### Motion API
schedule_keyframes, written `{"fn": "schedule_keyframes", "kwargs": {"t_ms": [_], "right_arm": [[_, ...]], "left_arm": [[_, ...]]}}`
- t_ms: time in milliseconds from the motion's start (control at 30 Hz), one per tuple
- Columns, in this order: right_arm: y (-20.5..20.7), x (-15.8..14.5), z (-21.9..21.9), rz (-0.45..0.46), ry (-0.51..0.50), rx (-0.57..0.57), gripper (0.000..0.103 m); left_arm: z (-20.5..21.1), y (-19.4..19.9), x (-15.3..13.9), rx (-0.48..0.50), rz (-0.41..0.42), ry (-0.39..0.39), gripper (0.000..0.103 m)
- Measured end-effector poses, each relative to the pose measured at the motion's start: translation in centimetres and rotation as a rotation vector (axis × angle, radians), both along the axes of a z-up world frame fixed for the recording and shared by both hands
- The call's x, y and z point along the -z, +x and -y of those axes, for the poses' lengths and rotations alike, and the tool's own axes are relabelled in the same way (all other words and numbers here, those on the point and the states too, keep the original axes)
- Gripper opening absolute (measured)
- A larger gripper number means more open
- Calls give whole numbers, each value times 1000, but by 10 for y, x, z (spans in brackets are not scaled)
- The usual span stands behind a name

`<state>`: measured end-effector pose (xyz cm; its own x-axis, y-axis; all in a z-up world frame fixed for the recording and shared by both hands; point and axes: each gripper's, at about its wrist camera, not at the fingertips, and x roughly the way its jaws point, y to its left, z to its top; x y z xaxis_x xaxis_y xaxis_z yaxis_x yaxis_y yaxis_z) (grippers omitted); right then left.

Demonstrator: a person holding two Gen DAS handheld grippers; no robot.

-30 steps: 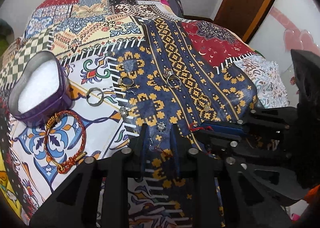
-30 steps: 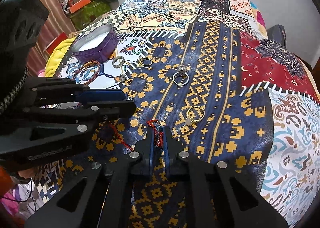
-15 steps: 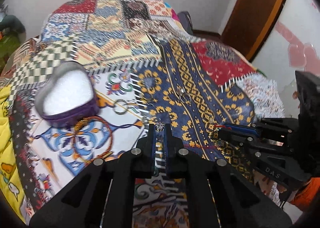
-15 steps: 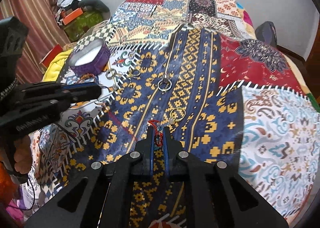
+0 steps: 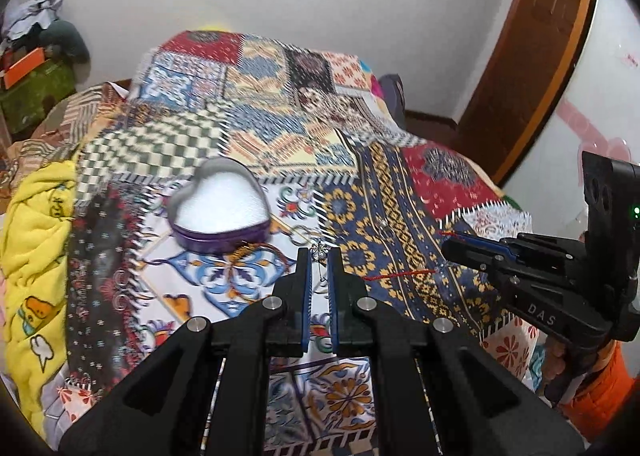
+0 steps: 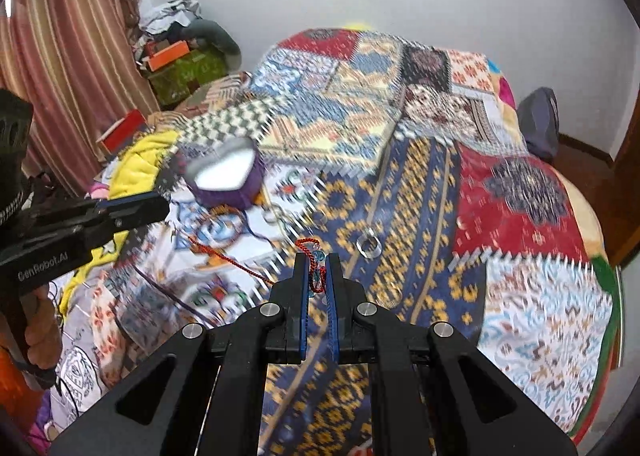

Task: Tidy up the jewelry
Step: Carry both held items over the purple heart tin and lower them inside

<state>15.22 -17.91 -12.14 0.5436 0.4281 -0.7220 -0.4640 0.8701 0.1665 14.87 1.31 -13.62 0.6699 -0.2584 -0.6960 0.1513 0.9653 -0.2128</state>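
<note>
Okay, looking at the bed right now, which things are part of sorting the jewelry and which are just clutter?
Job:
- heart-shaped purple box
- silver charm in left gripper
- red cord with beads in right gripper
- silver ring on the quilt

Lying about:
- patchwork quilt
- yellow blanket
- orange box

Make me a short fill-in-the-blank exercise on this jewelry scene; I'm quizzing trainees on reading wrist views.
1. The open box on the bedspread is shaped like a ____.
2. The right claw is shut on a cord coloured ____.
3. The left claw pinches a small ____-coloured trinket.
4. The box's outer wall is coloured ____.

Missing words: heart; red; silver; purple
</note>
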Motion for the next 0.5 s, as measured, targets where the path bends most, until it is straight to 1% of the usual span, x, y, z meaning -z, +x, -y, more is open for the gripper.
{"fn": "schedule_keyframes", "kwargs": {"t_ms": [267,500], "right_arm": [[11,-28,-38,69,32,-55,7],[19,-38,-76,89,53,-127,7]], "left_arm": [[-37,-9,-22,-81,71,-26,6],[-62,0,-32,-129,121,-58,6]]}}
